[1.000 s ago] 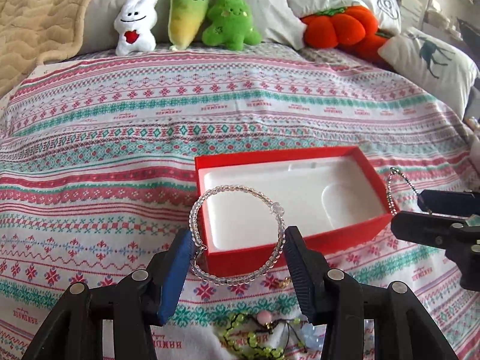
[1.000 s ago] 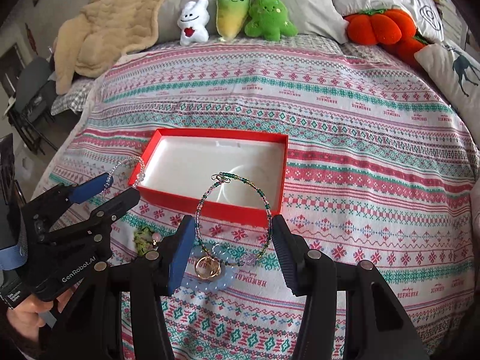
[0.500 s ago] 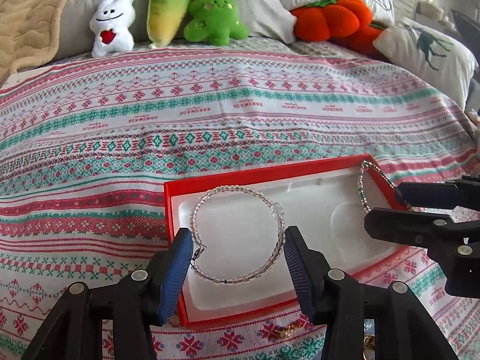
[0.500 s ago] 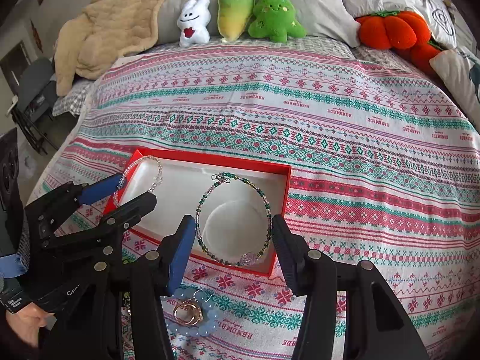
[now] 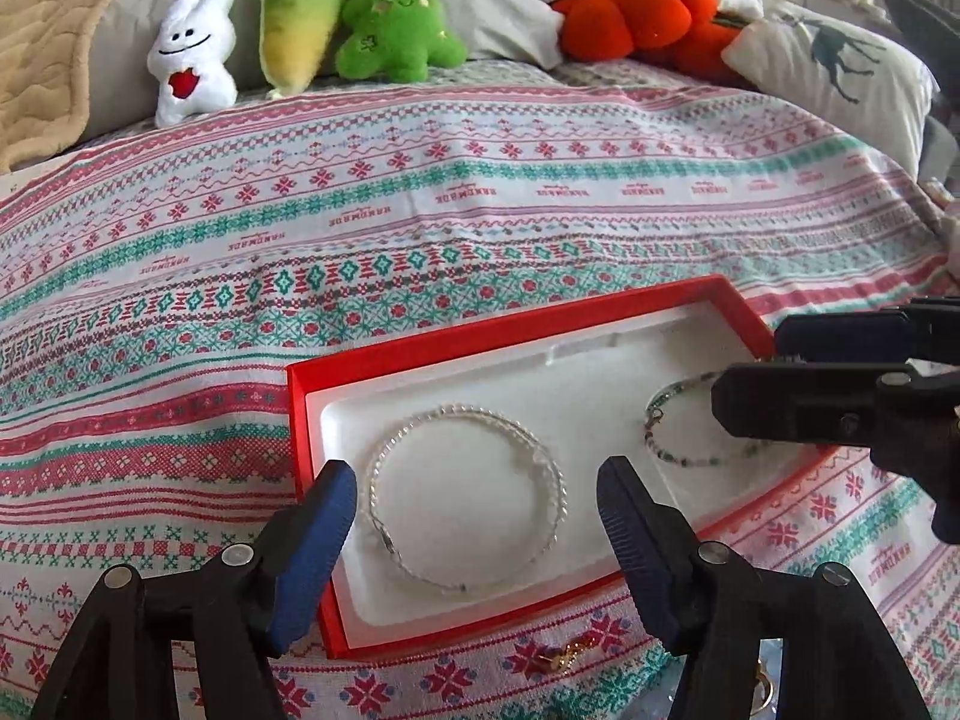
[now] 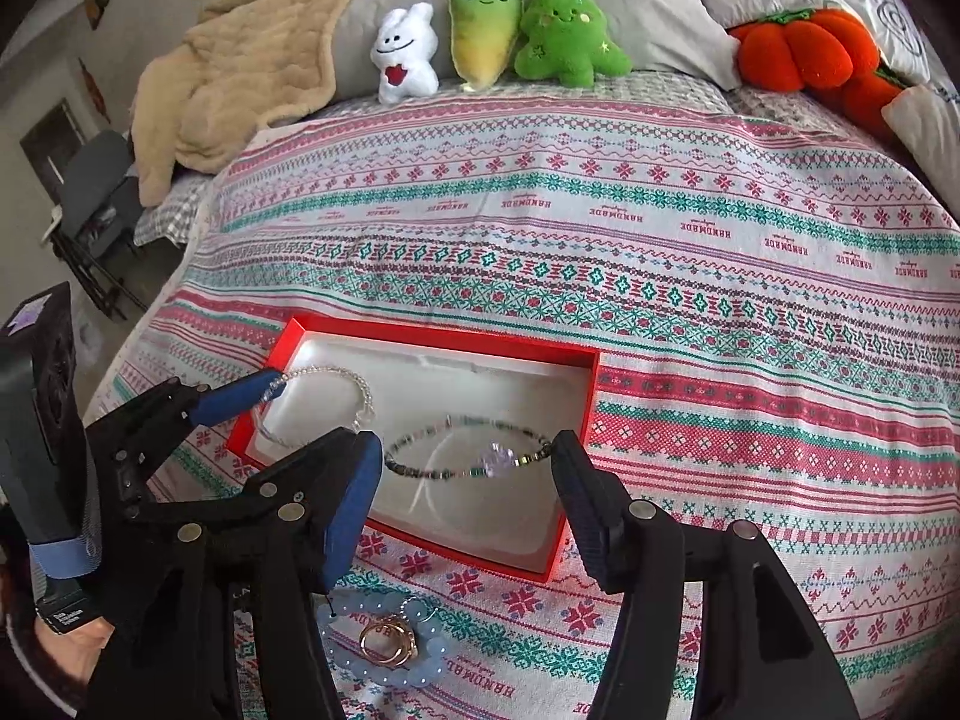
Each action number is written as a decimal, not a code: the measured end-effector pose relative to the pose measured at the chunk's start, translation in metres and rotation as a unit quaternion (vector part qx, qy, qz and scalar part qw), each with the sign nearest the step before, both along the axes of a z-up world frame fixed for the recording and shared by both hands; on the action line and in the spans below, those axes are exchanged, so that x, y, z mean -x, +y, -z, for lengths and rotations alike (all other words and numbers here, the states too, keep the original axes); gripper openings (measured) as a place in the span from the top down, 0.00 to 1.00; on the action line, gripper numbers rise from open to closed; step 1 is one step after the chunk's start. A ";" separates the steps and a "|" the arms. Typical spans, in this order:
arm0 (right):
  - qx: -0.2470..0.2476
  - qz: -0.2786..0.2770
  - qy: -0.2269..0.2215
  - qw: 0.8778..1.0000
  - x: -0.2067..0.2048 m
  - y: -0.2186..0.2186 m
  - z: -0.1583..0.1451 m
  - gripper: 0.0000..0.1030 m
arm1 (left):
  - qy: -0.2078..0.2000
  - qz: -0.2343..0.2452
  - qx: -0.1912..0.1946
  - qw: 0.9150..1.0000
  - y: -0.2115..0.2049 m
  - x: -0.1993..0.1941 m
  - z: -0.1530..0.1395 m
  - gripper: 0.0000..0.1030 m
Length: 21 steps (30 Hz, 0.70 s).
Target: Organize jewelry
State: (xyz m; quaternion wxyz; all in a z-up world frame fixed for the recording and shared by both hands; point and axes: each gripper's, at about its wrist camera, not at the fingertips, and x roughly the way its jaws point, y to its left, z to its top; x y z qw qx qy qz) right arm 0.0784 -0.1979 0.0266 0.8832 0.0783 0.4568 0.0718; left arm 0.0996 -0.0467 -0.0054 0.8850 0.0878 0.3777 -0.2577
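A red box [image 5: 420, 348] with a white liner lies on the patterned bedspread; it also shows in the right wrist view [image 6: 576, 354]. A clear bead bracelet [image 5: 465, 495] lies flat in its left half, between the open fingers of my left gripper [image 5: 474, 501]. A green bead bracelet [image 6: 465, 456] with a pale purple bead lies in the right half, spanning the open fingers of my right gripper [image 6: 468, 462]; whether the fingers touch it I cannot tell. It also shows in the left wrist view [image 5: 684, 435], beside the right gripper's fingers [image 5: 798, 405].
A pale blue bead bracelet [image 6: 384, 645] with gold rings [image 6: 387, 642] lies on the bedspread in front of the box. A small gold piece [image 5: 561, 654] lies near the box's front edge. Plush toys [image 6: 498, 36], pillows and a beige blanket [image 6: 240, 60] line the far side.
Both grippers moved forward and down over the box. Both have opened wider. The clear bracelet now lies flat in the box, and the green bracelet has dropped into the right half.
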 end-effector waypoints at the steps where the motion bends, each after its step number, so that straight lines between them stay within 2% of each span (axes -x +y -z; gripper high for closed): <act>1: -0.002 0.002 -0.001 1.000 0.001 -0.001 -0.002 0.40 | 0.000 0.001 -0.005 1.000 -0.001 0.001 0.000 0.30; 10: 0.016 0.014 0.002 1.000 0.017 0.000 -0.015 0.39 | -0.007 -0.006 -0.032 0.999 0.005 0.018 -0.013 0.19; 17: 0.065 0.037 0.025 0.997 0.044 0.006 -0.020 0.39 | 0.036 -0.039 -0.027 0.998 0.024 0.026 -0.018 0.14; 21: 0.061 0.062 0.050 0.995 0.056 0.003 -0.018 0.38 | 0.078 -0.066 -0.023 0.995 0.036 0.030 -0.015 0.07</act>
